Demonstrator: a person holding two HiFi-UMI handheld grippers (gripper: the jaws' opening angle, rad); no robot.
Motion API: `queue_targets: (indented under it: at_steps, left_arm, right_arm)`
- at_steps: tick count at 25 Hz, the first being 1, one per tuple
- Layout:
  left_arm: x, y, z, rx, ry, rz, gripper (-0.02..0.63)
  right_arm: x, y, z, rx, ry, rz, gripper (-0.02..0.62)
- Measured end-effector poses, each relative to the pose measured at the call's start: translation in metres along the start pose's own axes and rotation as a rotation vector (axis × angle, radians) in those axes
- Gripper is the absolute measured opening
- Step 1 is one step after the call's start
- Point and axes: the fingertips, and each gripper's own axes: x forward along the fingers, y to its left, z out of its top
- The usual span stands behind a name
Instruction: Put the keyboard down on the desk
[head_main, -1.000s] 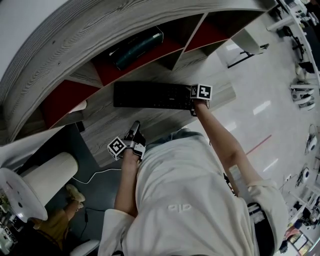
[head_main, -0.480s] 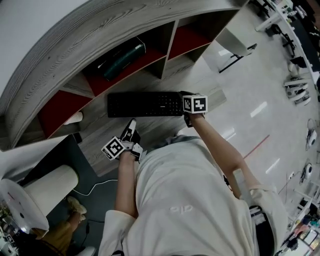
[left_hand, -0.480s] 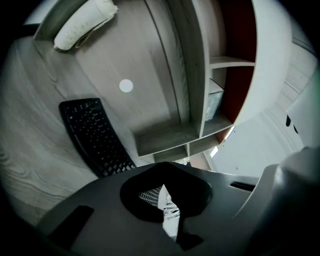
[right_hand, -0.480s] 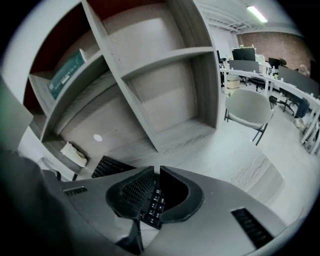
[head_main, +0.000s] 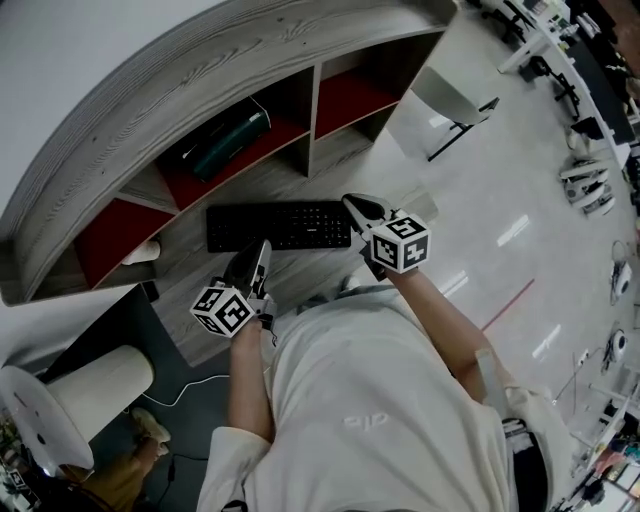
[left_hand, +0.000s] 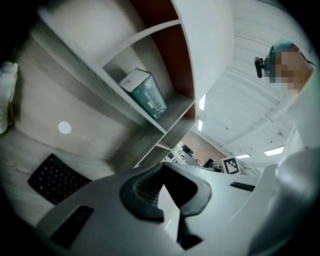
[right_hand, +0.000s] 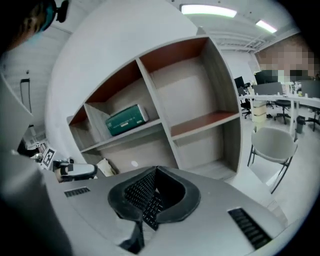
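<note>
Black keyboard (head_main: 278, 226) lies flat on the bench (head_main: 190, 262). Both jaws clenched, empty: left tool (head_main: 262, 250) beside its near edge, right tool (head_main: 352, 204) at its right end.

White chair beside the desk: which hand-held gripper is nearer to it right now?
Right. The right hand-held gripper hovers at the right end of the keyboard, the side toward the white chair. The left hand-held gripper is by the keyboard's front edge, farther away.
</note>
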Motion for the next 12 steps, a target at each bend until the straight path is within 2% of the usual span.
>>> queue_targets:
  at_steps: [6, 12]
  left_arm:
    - [0.004, -0.052, 0.034, 0.088, -0.058, -0.031, 0.017]
    - [0.009, -0.093, 0.056, 0.267, -0.111, -0.043, 0.017]
  right_arm:
    - [-0.040, 0.024, 0.033, -0.103, -0.077, 0.057, 0.028]
    - [-0.075, 0.032, 0.052, -0.180, -0.135, 0.077, 0.028]
